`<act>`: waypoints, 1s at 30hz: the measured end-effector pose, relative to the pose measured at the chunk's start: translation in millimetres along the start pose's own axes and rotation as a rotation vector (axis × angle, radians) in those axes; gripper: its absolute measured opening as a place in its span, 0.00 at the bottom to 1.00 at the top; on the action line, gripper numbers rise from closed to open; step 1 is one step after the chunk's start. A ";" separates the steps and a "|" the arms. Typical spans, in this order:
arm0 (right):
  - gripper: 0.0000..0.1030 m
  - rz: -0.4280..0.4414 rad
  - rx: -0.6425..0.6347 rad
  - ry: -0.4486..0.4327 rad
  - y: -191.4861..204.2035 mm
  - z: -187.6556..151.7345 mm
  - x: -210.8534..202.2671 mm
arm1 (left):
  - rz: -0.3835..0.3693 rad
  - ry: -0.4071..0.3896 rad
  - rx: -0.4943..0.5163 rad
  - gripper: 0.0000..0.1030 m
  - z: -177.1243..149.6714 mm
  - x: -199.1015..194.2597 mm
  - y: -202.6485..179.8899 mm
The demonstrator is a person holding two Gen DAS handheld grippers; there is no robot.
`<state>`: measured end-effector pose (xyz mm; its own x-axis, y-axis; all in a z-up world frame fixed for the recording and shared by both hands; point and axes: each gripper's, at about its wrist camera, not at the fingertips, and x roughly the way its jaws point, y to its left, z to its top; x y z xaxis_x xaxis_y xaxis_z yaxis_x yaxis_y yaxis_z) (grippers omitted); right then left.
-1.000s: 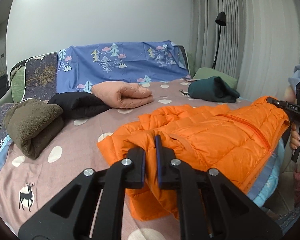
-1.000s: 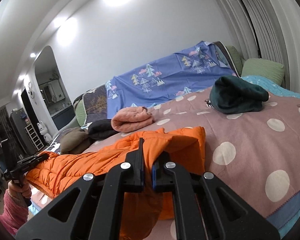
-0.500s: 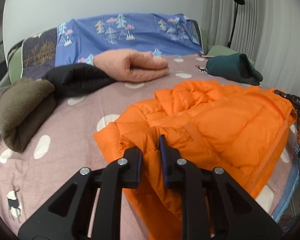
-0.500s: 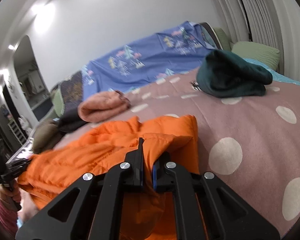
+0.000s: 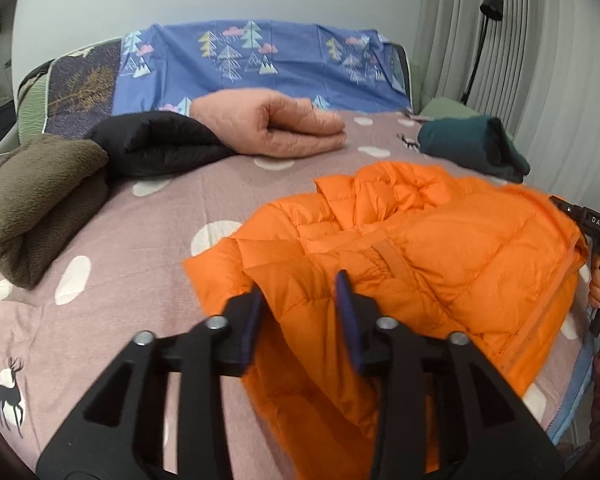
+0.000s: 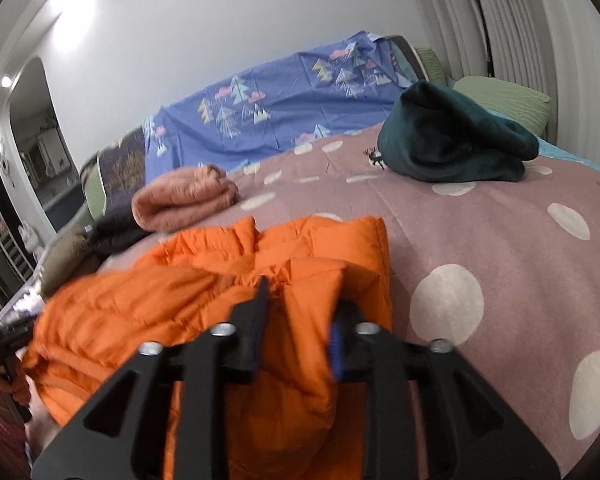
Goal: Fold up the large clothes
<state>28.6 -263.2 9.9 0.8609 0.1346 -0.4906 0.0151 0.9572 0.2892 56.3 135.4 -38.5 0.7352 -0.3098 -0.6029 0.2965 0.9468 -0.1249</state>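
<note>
Orange puffer jacket [image 5: 440, 248] is lying folded over on the bed [image 5: 148, 240], near the front edge, with part of it hanging off toward the camera.

Left wrist view: the left gripper [image 5: 300, 300] has its jaws spread apart, with a puffy fold of the jacket sitting between them but not pinched as far as I can tell. So this looks like the letting-go part of a fold. To do it well I'd pull straight back and low so the pads don't snag the slippery shell and drag the fold open again. Off to the side there's a row of already rolled stuff: an olive fleece [image 5: 36, 200], a black garment [image 5: 160, 148], a pink quilted one [image 5: 268, 128] and a dark green one [image 5: 472, 148], all well apart from the jacket. The right gripper [image 5: 596, 240] shows at the far edge, against the jacket's hem.

Right wrist view: it's a bit motion-blurred, but the right gripper [image 6: 298, 320] is also opened up, jacket [image 6: 220, 300] bulging between the jaws. Same advice here, I reckon: back both out evenly, because down stuff springs up. The dark green bundle [image 6: 452, 140] sits further up the bed [image 6: 480, 248].
</note>
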 end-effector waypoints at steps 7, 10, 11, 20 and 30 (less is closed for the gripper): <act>0.52 0.005 -0.062 -0.078 24.0 1.2 -46.1 | 0.012 -0.111 0.023 0.55 2.4 -54.3 -12.6; 0.54 -0.001 -0.115 -0.117 34.8 -4.0 -68.2 | -0.013 -0.149 0.056 0.55 1.2 -75.8 -27.4; 0.54 -0.001 -0.135 -0.127 38.6 -6.4 -76.4 | -0.031 -0.163 0.079 0.56 -0.9 -84.3 -36.6; 0.58 0.150 -0.211 -0.013 55.0 -44.8 -95.3 | -0.201 -0.097 0.236 0.70 -33.9 -91.0 -105.8; 0.29 0.091 -0.162 0.188 51.1 -76.8 -41.6 | -0.181 0.155 0.195 0.37 -69.2 -17.7 -113.9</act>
<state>-45.4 -200.3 -18.1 0.7455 0.2523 -0.6169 -0.1526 0.9656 0.2105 -32.6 39.1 -68.1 0.5627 -0.4408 -0.6993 0.5366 0.8383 -0.0966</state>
